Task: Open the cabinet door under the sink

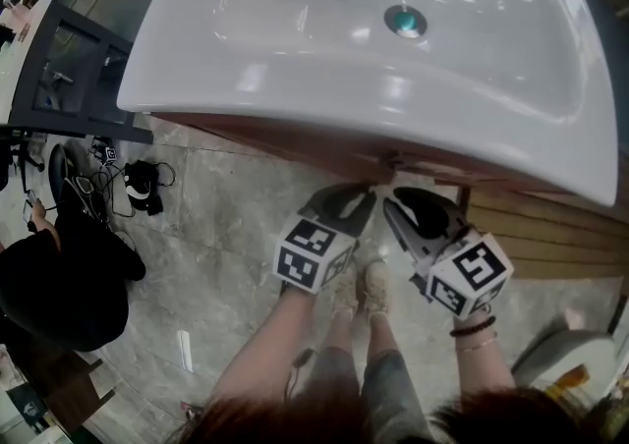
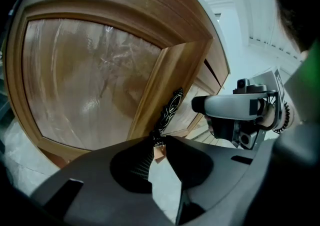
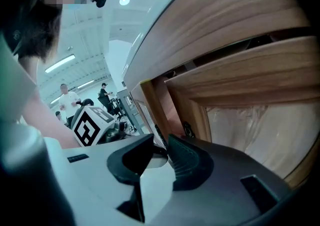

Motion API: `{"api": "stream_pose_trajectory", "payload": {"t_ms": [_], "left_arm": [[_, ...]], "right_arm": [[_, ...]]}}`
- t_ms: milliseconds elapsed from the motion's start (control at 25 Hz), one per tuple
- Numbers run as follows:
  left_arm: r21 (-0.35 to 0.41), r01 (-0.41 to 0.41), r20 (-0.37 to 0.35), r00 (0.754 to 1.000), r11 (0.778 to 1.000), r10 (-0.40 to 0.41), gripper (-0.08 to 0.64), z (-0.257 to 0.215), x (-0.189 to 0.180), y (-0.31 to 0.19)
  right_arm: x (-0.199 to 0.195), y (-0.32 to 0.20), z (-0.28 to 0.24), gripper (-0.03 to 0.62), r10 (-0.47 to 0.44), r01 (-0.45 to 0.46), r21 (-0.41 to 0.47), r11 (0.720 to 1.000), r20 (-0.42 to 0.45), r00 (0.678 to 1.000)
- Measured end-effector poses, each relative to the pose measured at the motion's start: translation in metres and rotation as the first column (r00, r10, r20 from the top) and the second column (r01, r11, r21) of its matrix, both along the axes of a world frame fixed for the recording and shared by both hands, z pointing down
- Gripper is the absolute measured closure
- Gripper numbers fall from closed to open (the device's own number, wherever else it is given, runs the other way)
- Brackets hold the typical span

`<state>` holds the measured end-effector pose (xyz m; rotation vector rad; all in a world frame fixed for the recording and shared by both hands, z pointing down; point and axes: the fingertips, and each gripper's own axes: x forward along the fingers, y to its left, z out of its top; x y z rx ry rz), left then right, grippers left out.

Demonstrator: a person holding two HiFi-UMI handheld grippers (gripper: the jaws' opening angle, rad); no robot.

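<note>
Cabinet door (image 2: 90,85): left of left gripper view; rigid hinged wood, probably light.
Hold: ornate handle (image 2: 169,109), thin, hard.
Left tongs (image 2: 159,140): clamped on the handle's lower end.
Right tongs (image 3: 161,140): slightly apart, gripping nothing.

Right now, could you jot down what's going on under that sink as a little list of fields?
sink: white basin, round drain
cabinet: wooden, below the sink; left door has a film-covered panel
left gripper: jaws closed on the ornate black handle of the left door
right gripper: jaws slightly apart near the doors' middle, gripping nothing
floor: grey stone tiles
</note>
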<state>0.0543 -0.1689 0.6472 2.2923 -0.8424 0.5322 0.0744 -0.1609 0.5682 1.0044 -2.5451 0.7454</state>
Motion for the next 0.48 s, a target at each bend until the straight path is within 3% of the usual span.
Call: {"api": "stream_pose_trajectory", "payload": {"t_ms": [80,480], "left_arm": [[0.002,-0.005,0.002,1.0,1.0,0.005,0.474,0.0,-0.001,0.002],[0.0,-0.003,0.0,1.0,1.0,0.003,0.474,-0.002,-0.002,0.005]], "right_arm": [[-0.005,-0.002,0.003,0.466,-0.028,0.028,0.006,1.0,-0.029,0.999],[-0.02,-0.02,-0.009,0.46,-0.064,0.064,0.077,0.995,-0.005,0.998]]}}
